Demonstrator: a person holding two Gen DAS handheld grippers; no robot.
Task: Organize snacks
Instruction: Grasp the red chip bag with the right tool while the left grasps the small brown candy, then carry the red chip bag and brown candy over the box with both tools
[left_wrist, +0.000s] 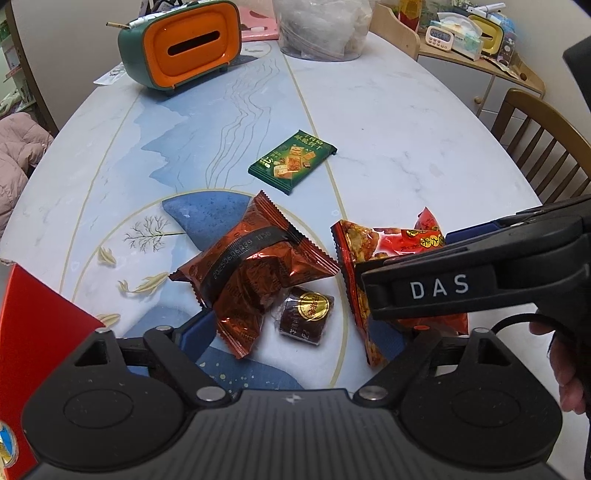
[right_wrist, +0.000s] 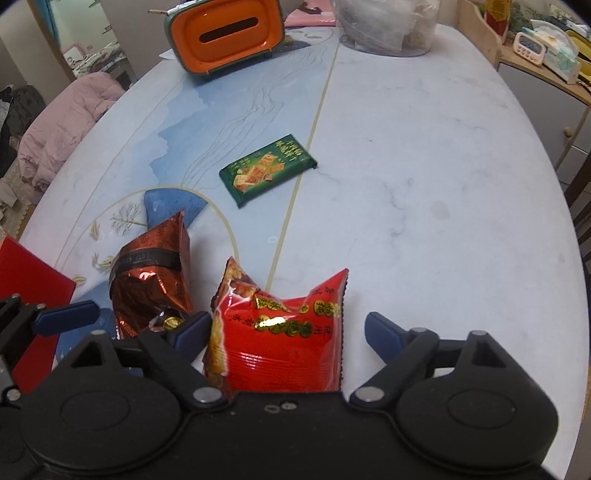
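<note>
Between the spread fingers of the right gripper (right_wrist: 284, 332) lies the red snack bag (right_wrist: 284, 332), its far end puffed up off the table (right_wrist: 424, 166). Neither blue pad touches it: the left pad sits just beside the bag's edge and the right pad stands apart from it. I judge the step in hand to be the pick-up of this bag, with the approach done and the pinch not yet made. The next move calls for pressing the fingers together on the bag's body, gently, since the foil is slick and air-filled and could slip or squash.

Just left of the red snack bag lies the brown foil packet (left_wrist: 255, 273), and nearer the camera than that packet, touching it, sits a small dark wrapped sweet (left_wrist: 304, 317). The left gripper (left_wrist: 295, 332) hovers over these two, also spread wide, gripping nothing; its right finger is hidden behind the other tool. Farther up the table from the red snack bag, well apart, rests the green cracker box (left_wrist: 293, 160). A red box (left_wrist: 40, 332) stands at the left of the brown packet, probably the place where the snacks are to go.
</note>
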